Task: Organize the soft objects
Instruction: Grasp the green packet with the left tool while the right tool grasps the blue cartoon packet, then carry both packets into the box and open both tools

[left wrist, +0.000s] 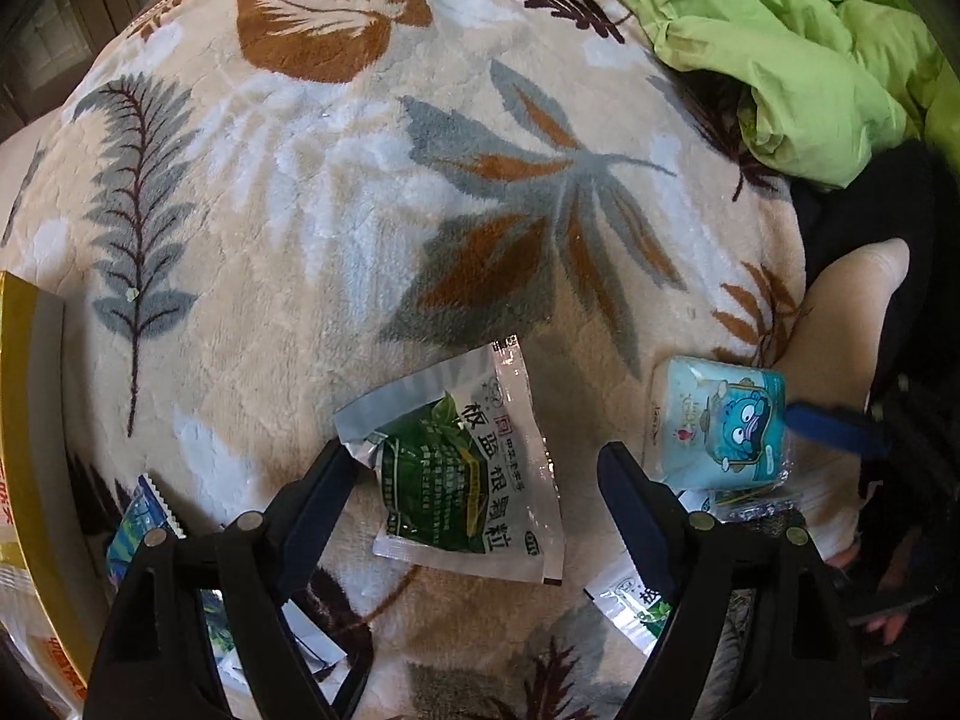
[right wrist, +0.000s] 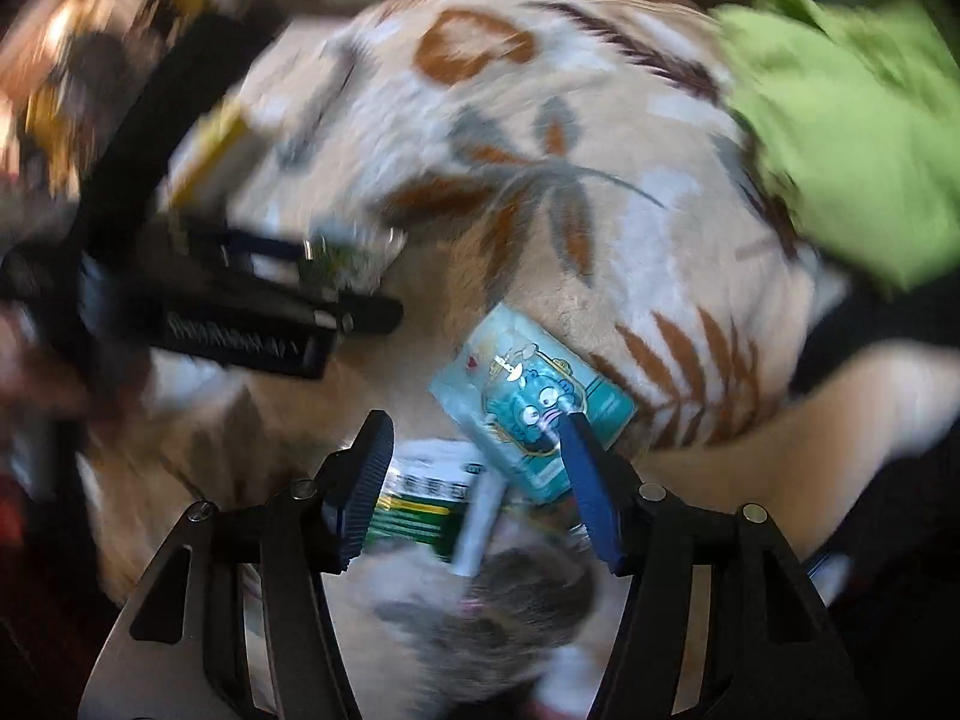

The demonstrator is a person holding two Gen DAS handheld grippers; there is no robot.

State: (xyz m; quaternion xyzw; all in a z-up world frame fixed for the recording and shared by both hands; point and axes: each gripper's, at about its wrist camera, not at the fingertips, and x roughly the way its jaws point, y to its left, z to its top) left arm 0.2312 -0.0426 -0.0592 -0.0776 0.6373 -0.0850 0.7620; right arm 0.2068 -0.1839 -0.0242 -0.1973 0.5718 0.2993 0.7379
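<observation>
Leaf-patterned fleece blanket covers the whole working surface, with a crumpled green cloth far beyond my fingers. Through the left wrist view, my left gripper stands released, its fingers straddling a green medicine sachet that lies flat between them, untouched. A blue tissue pack sits just outside the other finger. Through the blurred right wrist view, my right gripper is spread too, one finger overlapping the tissue pack, nothing grasped. I judge sorting barely begun: several sachets lie scattered, none gathered yet.
</observation>
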